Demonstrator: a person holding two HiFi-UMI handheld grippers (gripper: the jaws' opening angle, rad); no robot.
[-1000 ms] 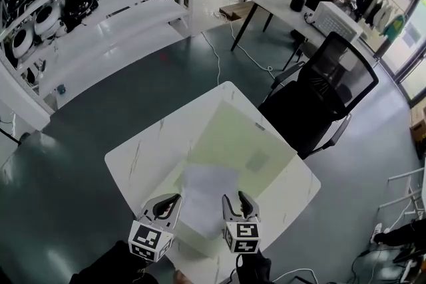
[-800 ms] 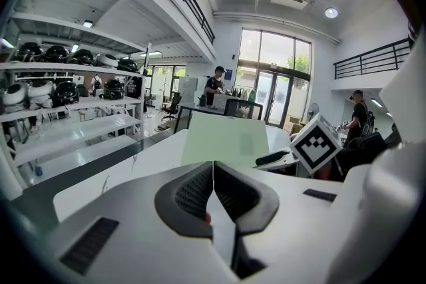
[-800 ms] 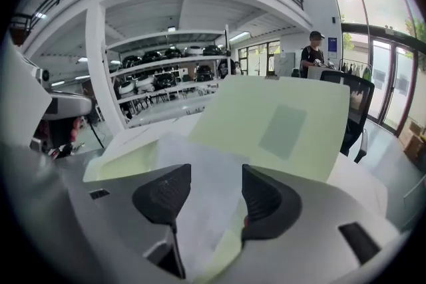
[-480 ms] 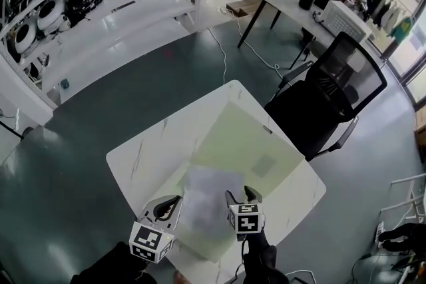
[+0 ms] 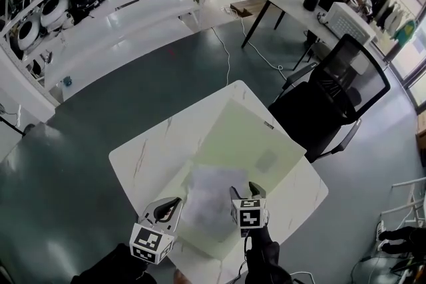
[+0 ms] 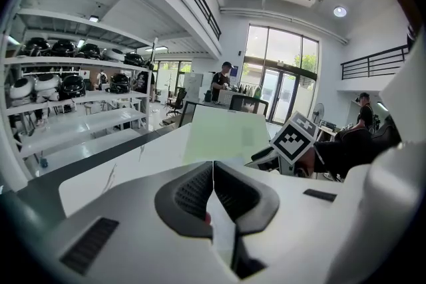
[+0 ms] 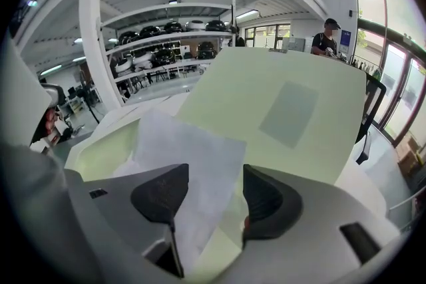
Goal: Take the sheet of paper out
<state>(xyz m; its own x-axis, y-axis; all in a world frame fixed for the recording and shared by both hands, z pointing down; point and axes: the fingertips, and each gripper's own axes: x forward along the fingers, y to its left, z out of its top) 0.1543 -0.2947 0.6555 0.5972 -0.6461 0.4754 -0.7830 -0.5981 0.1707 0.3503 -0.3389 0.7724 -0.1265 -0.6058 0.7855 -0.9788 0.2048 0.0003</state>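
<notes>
The left gripper [image 5: 166, 205] sits on my left, at the near left edge of the green folder [image 5: 246, 136]. Its jaws are pressed together, and I can't tell whether they pinch anything. The folder lies across the white bench [image 5: 150, 149]. The paper [image 5: 212, 199] rests on the folder's near part, a little rumpled, between my two grippers. Just right of it, the right gripper [image 5: 245, 191] has its jaws wide apart, and the paper's near corner runs between them unclamped. A black chair [image 5: 333, 96] stands beside the bench's right side.
</notes>
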